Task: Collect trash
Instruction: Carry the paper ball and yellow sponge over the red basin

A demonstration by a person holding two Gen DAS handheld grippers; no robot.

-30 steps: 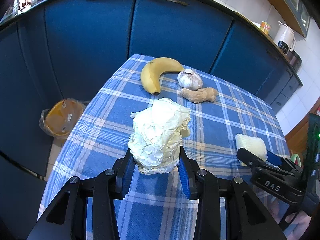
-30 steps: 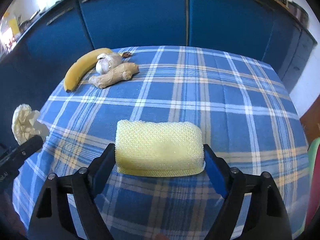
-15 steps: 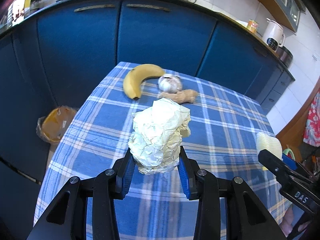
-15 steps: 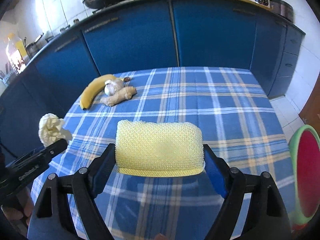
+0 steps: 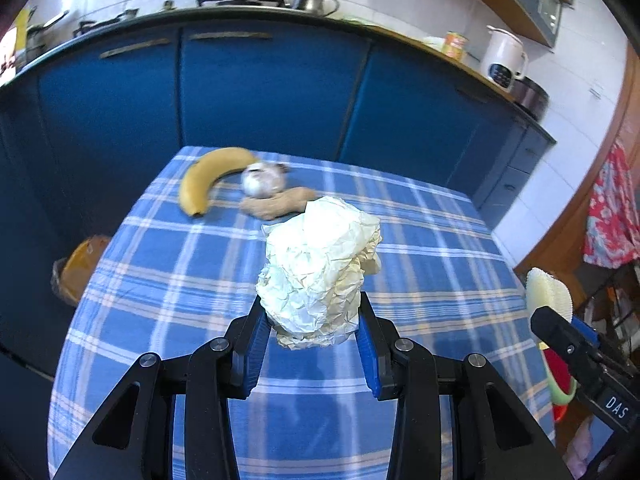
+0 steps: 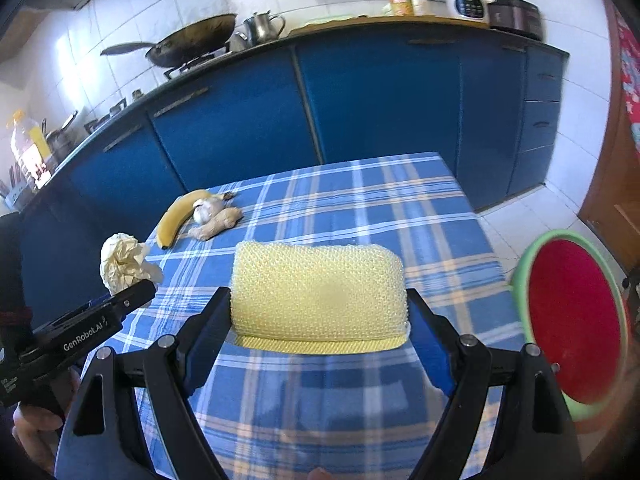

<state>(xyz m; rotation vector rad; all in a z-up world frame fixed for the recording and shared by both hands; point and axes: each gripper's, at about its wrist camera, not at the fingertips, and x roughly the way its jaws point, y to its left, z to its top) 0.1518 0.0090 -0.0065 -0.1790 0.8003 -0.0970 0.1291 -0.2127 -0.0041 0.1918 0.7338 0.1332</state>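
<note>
Crumpled paper [image 5: 320, 268] is pinched in the left gripper [image 5: 310, 334] and a yellow sponge [image 6: 318, 292] is clamped in the right gripper [image 6: 320, 320] — both held above the checked table [image 5: 420, 248]. Pickup looks done; binning remains. A red-lined bin [image 6: 572, 328] sits at three o'clock. Banana [image 5: 206, 178], garlic [image 5: 262, 180] and ginger [image 5: 276, 206] lie at eleven o'clock.

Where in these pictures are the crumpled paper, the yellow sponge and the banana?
crumpled paper [image 5: 320, 268]: left wrist view, middle of the wad, between the gripper's fingers.
yellow sponge [image 6: 318, 290]: right wrist view, centre of its top face.
banana [image 5: 204, 178]: left wrist view, middle of its curve.
</note>
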